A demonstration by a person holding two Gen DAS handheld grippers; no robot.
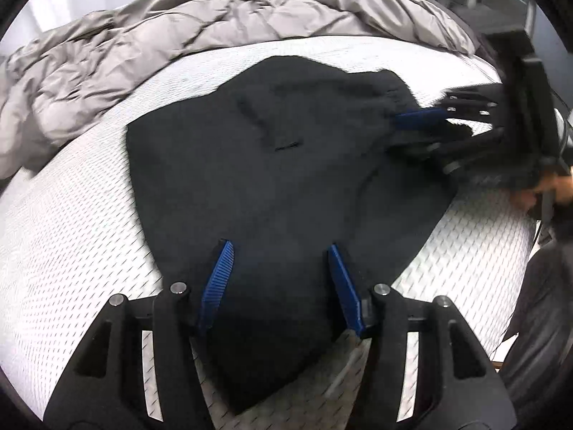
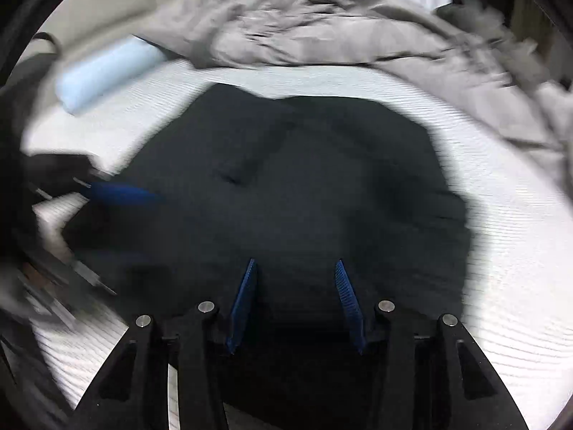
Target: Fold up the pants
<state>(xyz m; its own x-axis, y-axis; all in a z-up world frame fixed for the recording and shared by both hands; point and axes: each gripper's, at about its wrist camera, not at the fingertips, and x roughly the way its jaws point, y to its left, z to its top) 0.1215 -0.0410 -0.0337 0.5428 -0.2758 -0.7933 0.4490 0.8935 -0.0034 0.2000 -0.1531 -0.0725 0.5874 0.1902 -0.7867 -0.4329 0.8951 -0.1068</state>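
Black pants (image 1: 279,179) lie bunched flat on a white textured mattress (image 1: 71,236). My left gripper (image 1: 281,247) is open, its blue fingers spread over the near end of the pants. My right gripper (image 2: 295,263) is open too, blue fingers apart over the pants (image 2: 286,186) in the right wrist view. In the left wrist view the right gripper (image 1: 404,129) sits at the pants' right edge. In the blurred right wrist view the left gripper (image 2: 118,193) shows at the left, over the pants' edge.
A rumpled grey duvet (image 1: 179,32) lies along the far side of the mattress. A light blue bolster (image 2: 107,71) lies at the far left in the right wrist view. The mattress edge runs along the right, with a dark-clothed person (image 1: 544,304) beside it.
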